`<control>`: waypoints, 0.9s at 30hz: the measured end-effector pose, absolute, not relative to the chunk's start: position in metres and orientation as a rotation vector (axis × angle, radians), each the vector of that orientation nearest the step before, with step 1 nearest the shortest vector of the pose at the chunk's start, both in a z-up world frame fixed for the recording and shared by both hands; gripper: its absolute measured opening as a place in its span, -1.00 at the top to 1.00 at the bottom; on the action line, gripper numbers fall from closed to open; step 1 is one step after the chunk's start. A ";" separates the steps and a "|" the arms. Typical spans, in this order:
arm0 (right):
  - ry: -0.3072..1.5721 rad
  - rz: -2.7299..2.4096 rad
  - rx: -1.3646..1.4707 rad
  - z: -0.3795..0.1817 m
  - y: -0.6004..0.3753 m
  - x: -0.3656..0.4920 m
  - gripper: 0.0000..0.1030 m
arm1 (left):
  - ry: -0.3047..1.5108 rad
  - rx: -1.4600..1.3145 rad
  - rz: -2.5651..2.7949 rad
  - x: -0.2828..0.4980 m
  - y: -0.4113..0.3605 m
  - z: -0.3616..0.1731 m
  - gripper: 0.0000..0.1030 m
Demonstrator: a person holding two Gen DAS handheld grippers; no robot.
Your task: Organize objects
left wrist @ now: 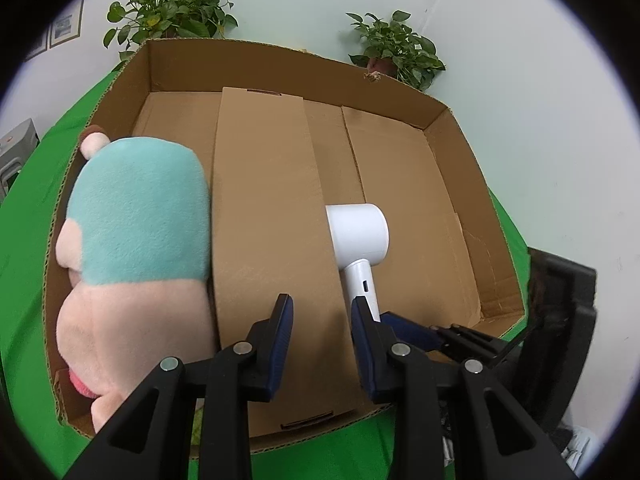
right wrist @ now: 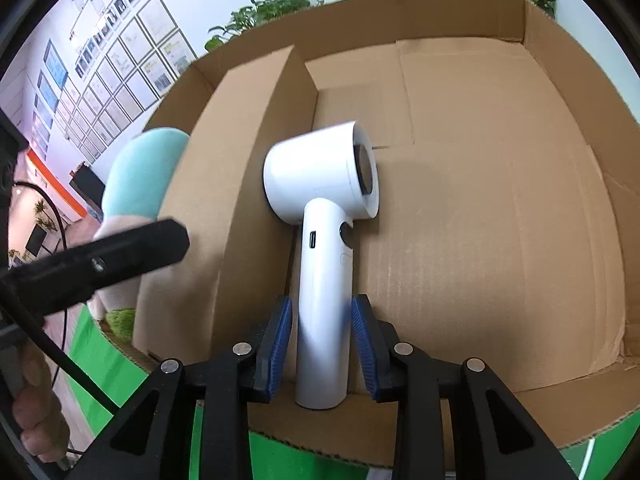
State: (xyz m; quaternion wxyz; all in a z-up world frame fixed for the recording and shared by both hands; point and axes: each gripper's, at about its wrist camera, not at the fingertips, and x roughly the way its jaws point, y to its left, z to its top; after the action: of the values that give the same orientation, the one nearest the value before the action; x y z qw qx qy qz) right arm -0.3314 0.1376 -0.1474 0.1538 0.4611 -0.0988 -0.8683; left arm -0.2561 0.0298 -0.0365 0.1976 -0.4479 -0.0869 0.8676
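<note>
A white hair dryer is in the right compartment of a big cardboard box, next to the raised middle divider. My right gripper is around its handle, pads close on both sides; whether they press it is unclear. The dryer also shows in the left wrist view, with the right gripper at its handle. A plush toy with a teal cap fills the left compartment. My left gripper is open and empty above the divider.
The box sits on a green cloth. Two potted plants stand behind it by the wall. A black chair is at the right. Framed pictures hang on the left wall.
</note>
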 end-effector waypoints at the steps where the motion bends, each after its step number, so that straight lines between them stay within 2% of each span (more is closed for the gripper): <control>1: -0.285 -2.495 1.314 -0.147 0.147 -0.321 0.37 | -0.234 -1.242 2.443 -0.254 0.030 -0.036 0.44; 4: -0.264 -2.526 1.287 -0.138 0.153 -0.310 0.07 | -0.191 -1.187 2.502 -0.247 0.032 -0.031 0.44; 6: -0.230 -2.561 1.248 -0.133 0.160 -0.299 -0.29 | -0.162 -1.144 2.541 -0.239 0.031 -0.026 0.42; 7: -0.221 -2.575 1.222 -0.131 0.166 -0.289 -0.39 | -0.141 -1.116 2.571 -0.233 0.033 -0.023 0.32; 9: -0.214 -2.590 1.171 -0.124 0.173 -0.268 -0.75 | -0.109 -1.073 2.620 -0.222 0.031 -0.018 0.04; 11: -0.191 -2.608 1.121 -0.116 0.177 -0.249 -0.88 | -0.070 -1.022 2.692 -0.210 0.032 -0.013 -0.40; 12: -0.172 -2.620 1.097 -0.112 0.179 -0.240 -0.94 | -0.058 -1.000 2.727 -0.206 0.033 -0.011 -0.51; 13: -0.159 -2.628 1.079 -0.109 0.183 -0.232 -0.96 | -0.048 -0.968 2.764 -0.202 0.034 -0.009 -0.55; 21: -0.114 -2.624 0.961 -0.094 0.200 -0.165 -0.98 | -0.015 -0.922 2.833 -0.178 0.035 -0.002 -0.56; 27: -0.122 -2.537 1.008 -0.108 0.215 -0.124 -0.98 | -0.028 -0.950 2.816 -0.172 0.035 -0.007 -0.56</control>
State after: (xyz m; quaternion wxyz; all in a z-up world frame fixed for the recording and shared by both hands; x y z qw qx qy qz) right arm -0.1244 0.2147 -0.1076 0.2030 0.3610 -0.0437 -0.9091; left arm -0.1720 0.0355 -0.0074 0.0849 -0.3185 -0.0095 0.9441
